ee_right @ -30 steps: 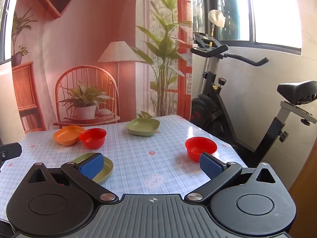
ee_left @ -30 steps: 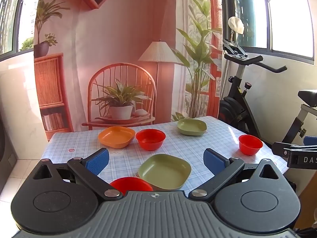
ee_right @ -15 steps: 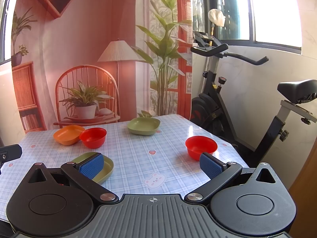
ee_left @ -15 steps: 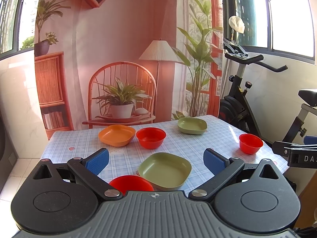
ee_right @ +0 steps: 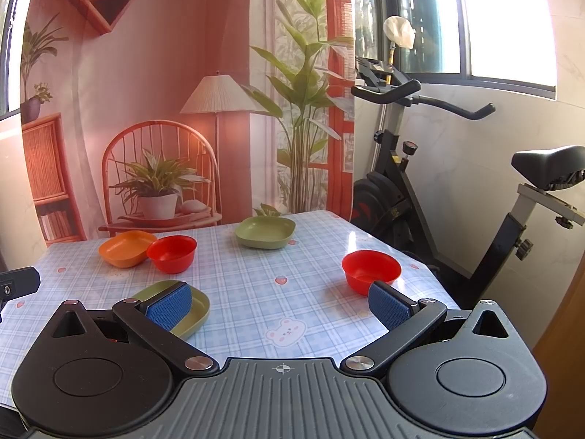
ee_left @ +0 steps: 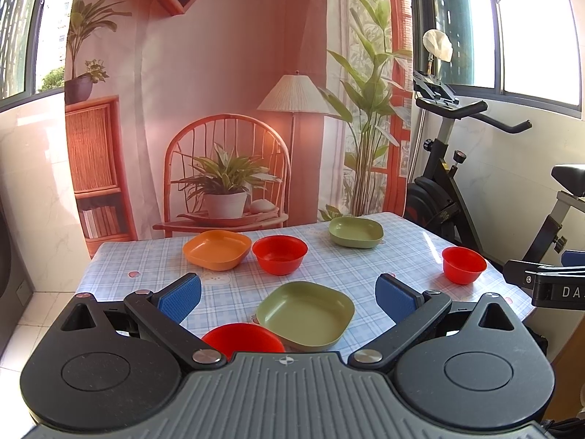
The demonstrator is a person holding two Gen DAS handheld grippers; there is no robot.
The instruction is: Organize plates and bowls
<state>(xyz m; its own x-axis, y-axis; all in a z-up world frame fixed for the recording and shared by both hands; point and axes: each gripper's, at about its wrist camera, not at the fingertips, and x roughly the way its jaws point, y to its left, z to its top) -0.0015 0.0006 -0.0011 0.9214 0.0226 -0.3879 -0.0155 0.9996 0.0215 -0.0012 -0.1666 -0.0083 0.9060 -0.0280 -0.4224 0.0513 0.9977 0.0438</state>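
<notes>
Near green plate (ee_left: 306, 314) sits low centre of the left wrist frame, on the checked tablecloth (ee_left: 329, 267). A red bowl (ee_left: 243, 340) lies just beside its lower left edge, partly hidden by the gripper body. Upper centre: orange plate (ee_left: 217, 249) beside a second red bowl (ee_left: 280, 254); whether they touch, cannot tell. Far green plate (ee_left: 355, 232) further right; third red bowl (ee_left: 464, 265) at the right table edge.

Left gripper (ee_left: 289, 294): jaws spread wide, nothing held, plate seen between the pads. Right gripper (ee_right: 279, 305): jaws spread wide, nothing held. Exercise bike (ee_right: 420, 168) at right of frame.
</notes>
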